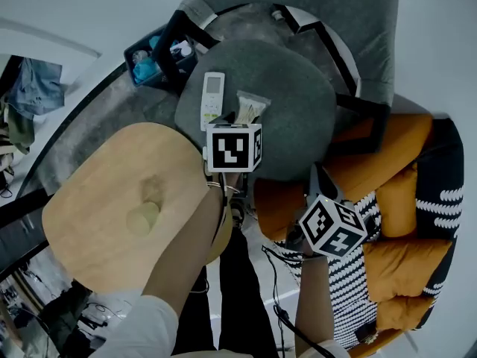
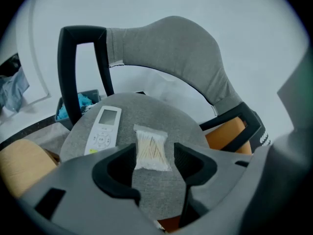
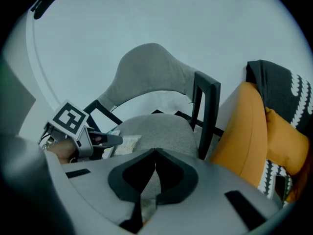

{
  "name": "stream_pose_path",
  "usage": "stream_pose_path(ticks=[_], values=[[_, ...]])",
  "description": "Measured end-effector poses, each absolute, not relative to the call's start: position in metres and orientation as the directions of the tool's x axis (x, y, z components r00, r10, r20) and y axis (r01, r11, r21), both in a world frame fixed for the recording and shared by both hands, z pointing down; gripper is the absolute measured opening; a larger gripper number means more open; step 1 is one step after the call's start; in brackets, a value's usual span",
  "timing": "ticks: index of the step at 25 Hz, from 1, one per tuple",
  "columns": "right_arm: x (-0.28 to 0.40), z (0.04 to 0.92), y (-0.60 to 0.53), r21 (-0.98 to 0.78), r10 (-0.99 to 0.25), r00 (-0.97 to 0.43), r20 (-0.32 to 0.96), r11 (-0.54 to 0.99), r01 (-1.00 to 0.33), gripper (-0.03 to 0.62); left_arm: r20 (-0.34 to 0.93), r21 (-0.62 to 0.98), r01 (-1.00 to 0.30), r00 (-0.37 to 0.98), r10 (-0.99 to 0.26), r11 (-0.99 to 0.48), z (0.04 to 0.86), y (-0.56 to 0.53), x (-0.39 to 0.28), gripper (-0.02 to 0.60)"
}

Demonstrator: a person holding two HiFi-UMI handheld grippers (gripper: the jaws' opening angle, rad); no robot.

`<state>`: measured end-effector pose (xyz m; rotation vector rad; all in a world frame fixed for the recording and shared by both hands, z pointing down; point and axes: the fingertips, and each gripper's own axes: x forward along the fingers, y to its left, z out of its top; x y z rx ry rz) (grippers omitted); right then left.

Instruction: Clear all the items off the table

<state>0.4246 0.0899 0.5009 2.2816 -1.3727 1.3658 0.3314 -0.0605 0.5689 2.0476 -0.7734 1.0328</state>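
Lower left, a wooden table (image 1: pixel 89 215) was seen. At centre, a remote (image 1: pixel 213 99) and swab packet (image 2: pixel 150 148) were laid on a grey chair seat (image 1: pixel 298 125), the packet framed, apparently untouched, by the parted jaws of the left gripper (image 2: pixel 155 154). At right, by an orange sofa (image 1: pixel 406 192), the right gripper (image 3: pixel 155 156) was held closed, empty.

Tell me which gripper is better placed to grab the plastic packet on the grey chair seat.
Left. The left gripper has its jaws apart with the packet lined up between them, not yet gripped. The right gripper is shut and sits back from the packet.
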Motion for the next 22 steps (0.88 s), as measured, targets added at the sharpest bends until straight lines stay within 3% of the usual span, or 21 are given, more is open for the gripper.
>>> stream_pose_path(ticks=[9, 22], values=[[0.381, 0.481, 0.075, -0.299, -0.647, 0.154, 0.747, -0.533, -0.792, 0.025, 0.796, 0.379, -0.753, 0.562, -0.225, -0.539, 0.515, -0.048, 0.289, 0.222], [0.266, 0.423, 0.068, -0.323, -0.692, 0.121, 0.711, -0.475, -0.818, 0.025, 0.719, 0.447, -0.766, 0.615, -0.324, -0.462, 0.411, -0.027, 0.137, 0.015]])
